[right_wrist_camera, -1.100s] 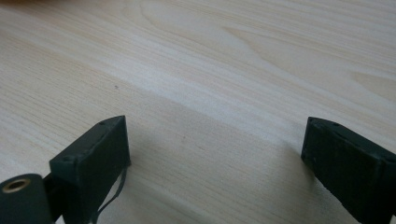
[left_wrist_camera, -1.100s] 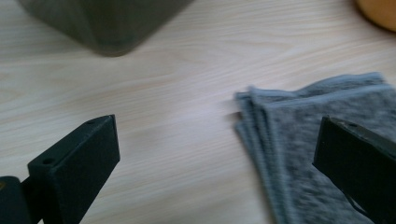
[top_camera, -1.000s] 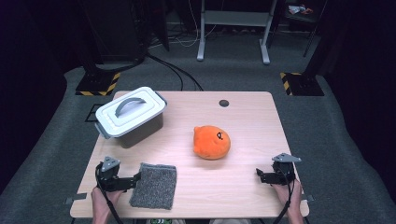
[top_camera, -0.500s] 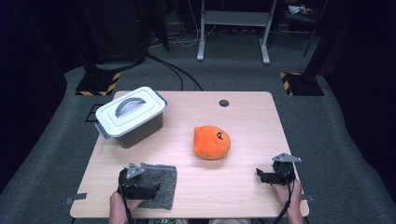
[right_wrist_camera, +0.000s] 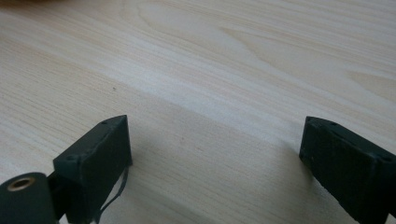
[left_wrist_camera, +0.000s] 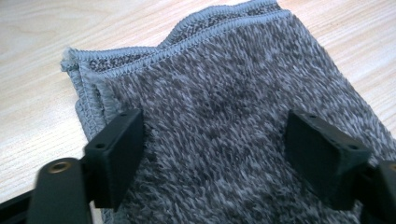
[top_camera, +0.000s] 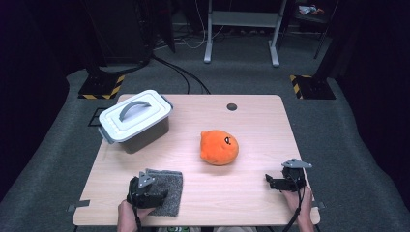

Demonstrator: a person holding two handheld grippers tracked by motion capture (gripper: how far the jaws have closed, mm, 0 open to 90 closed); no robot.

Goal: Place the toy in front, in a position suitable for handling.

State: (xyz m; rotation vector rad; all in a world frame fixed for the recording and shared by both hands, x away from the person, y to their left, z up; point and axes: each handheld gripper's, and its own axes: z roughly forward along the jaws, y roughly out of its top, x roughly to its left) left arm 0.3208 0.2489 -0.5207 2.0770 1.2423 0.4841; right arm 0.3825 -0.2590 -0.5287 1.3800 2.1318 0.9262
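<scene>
A folded grey terry cloth [top_camera: 169,189] [left_wrist_camera: 224,93] lies near the front left of the wooden table [top_camera: 251,125]. My left gripper [top_camera: 153,194] [left_wrist_camera: 215,135] is down on the cloth's left part. Its jaws stand apart with the cloth's fluffy top between them, and they have just been closing. The pads [left_wrist_camera: 119,144] rest on the pile without pinching a fold. My right gripper [top_camera: 271,182] [right_wrist_camera: 215,149] rests low over bare wood at the front right, jaws wide open with nothing between them.
An orange plush toy [top_camera: 219,147] sits at the table's middle. At the back left stands a grey lidded box [top_camera: 135,120] with a handle on its white lid. A small round cable hole [top_camera: 232,107] is near the far edge.
My left gripper moved right from the bare table onto the grey cloth and lowered onto it, and its jaws narrowed. The right gripper kept still.
</scene>
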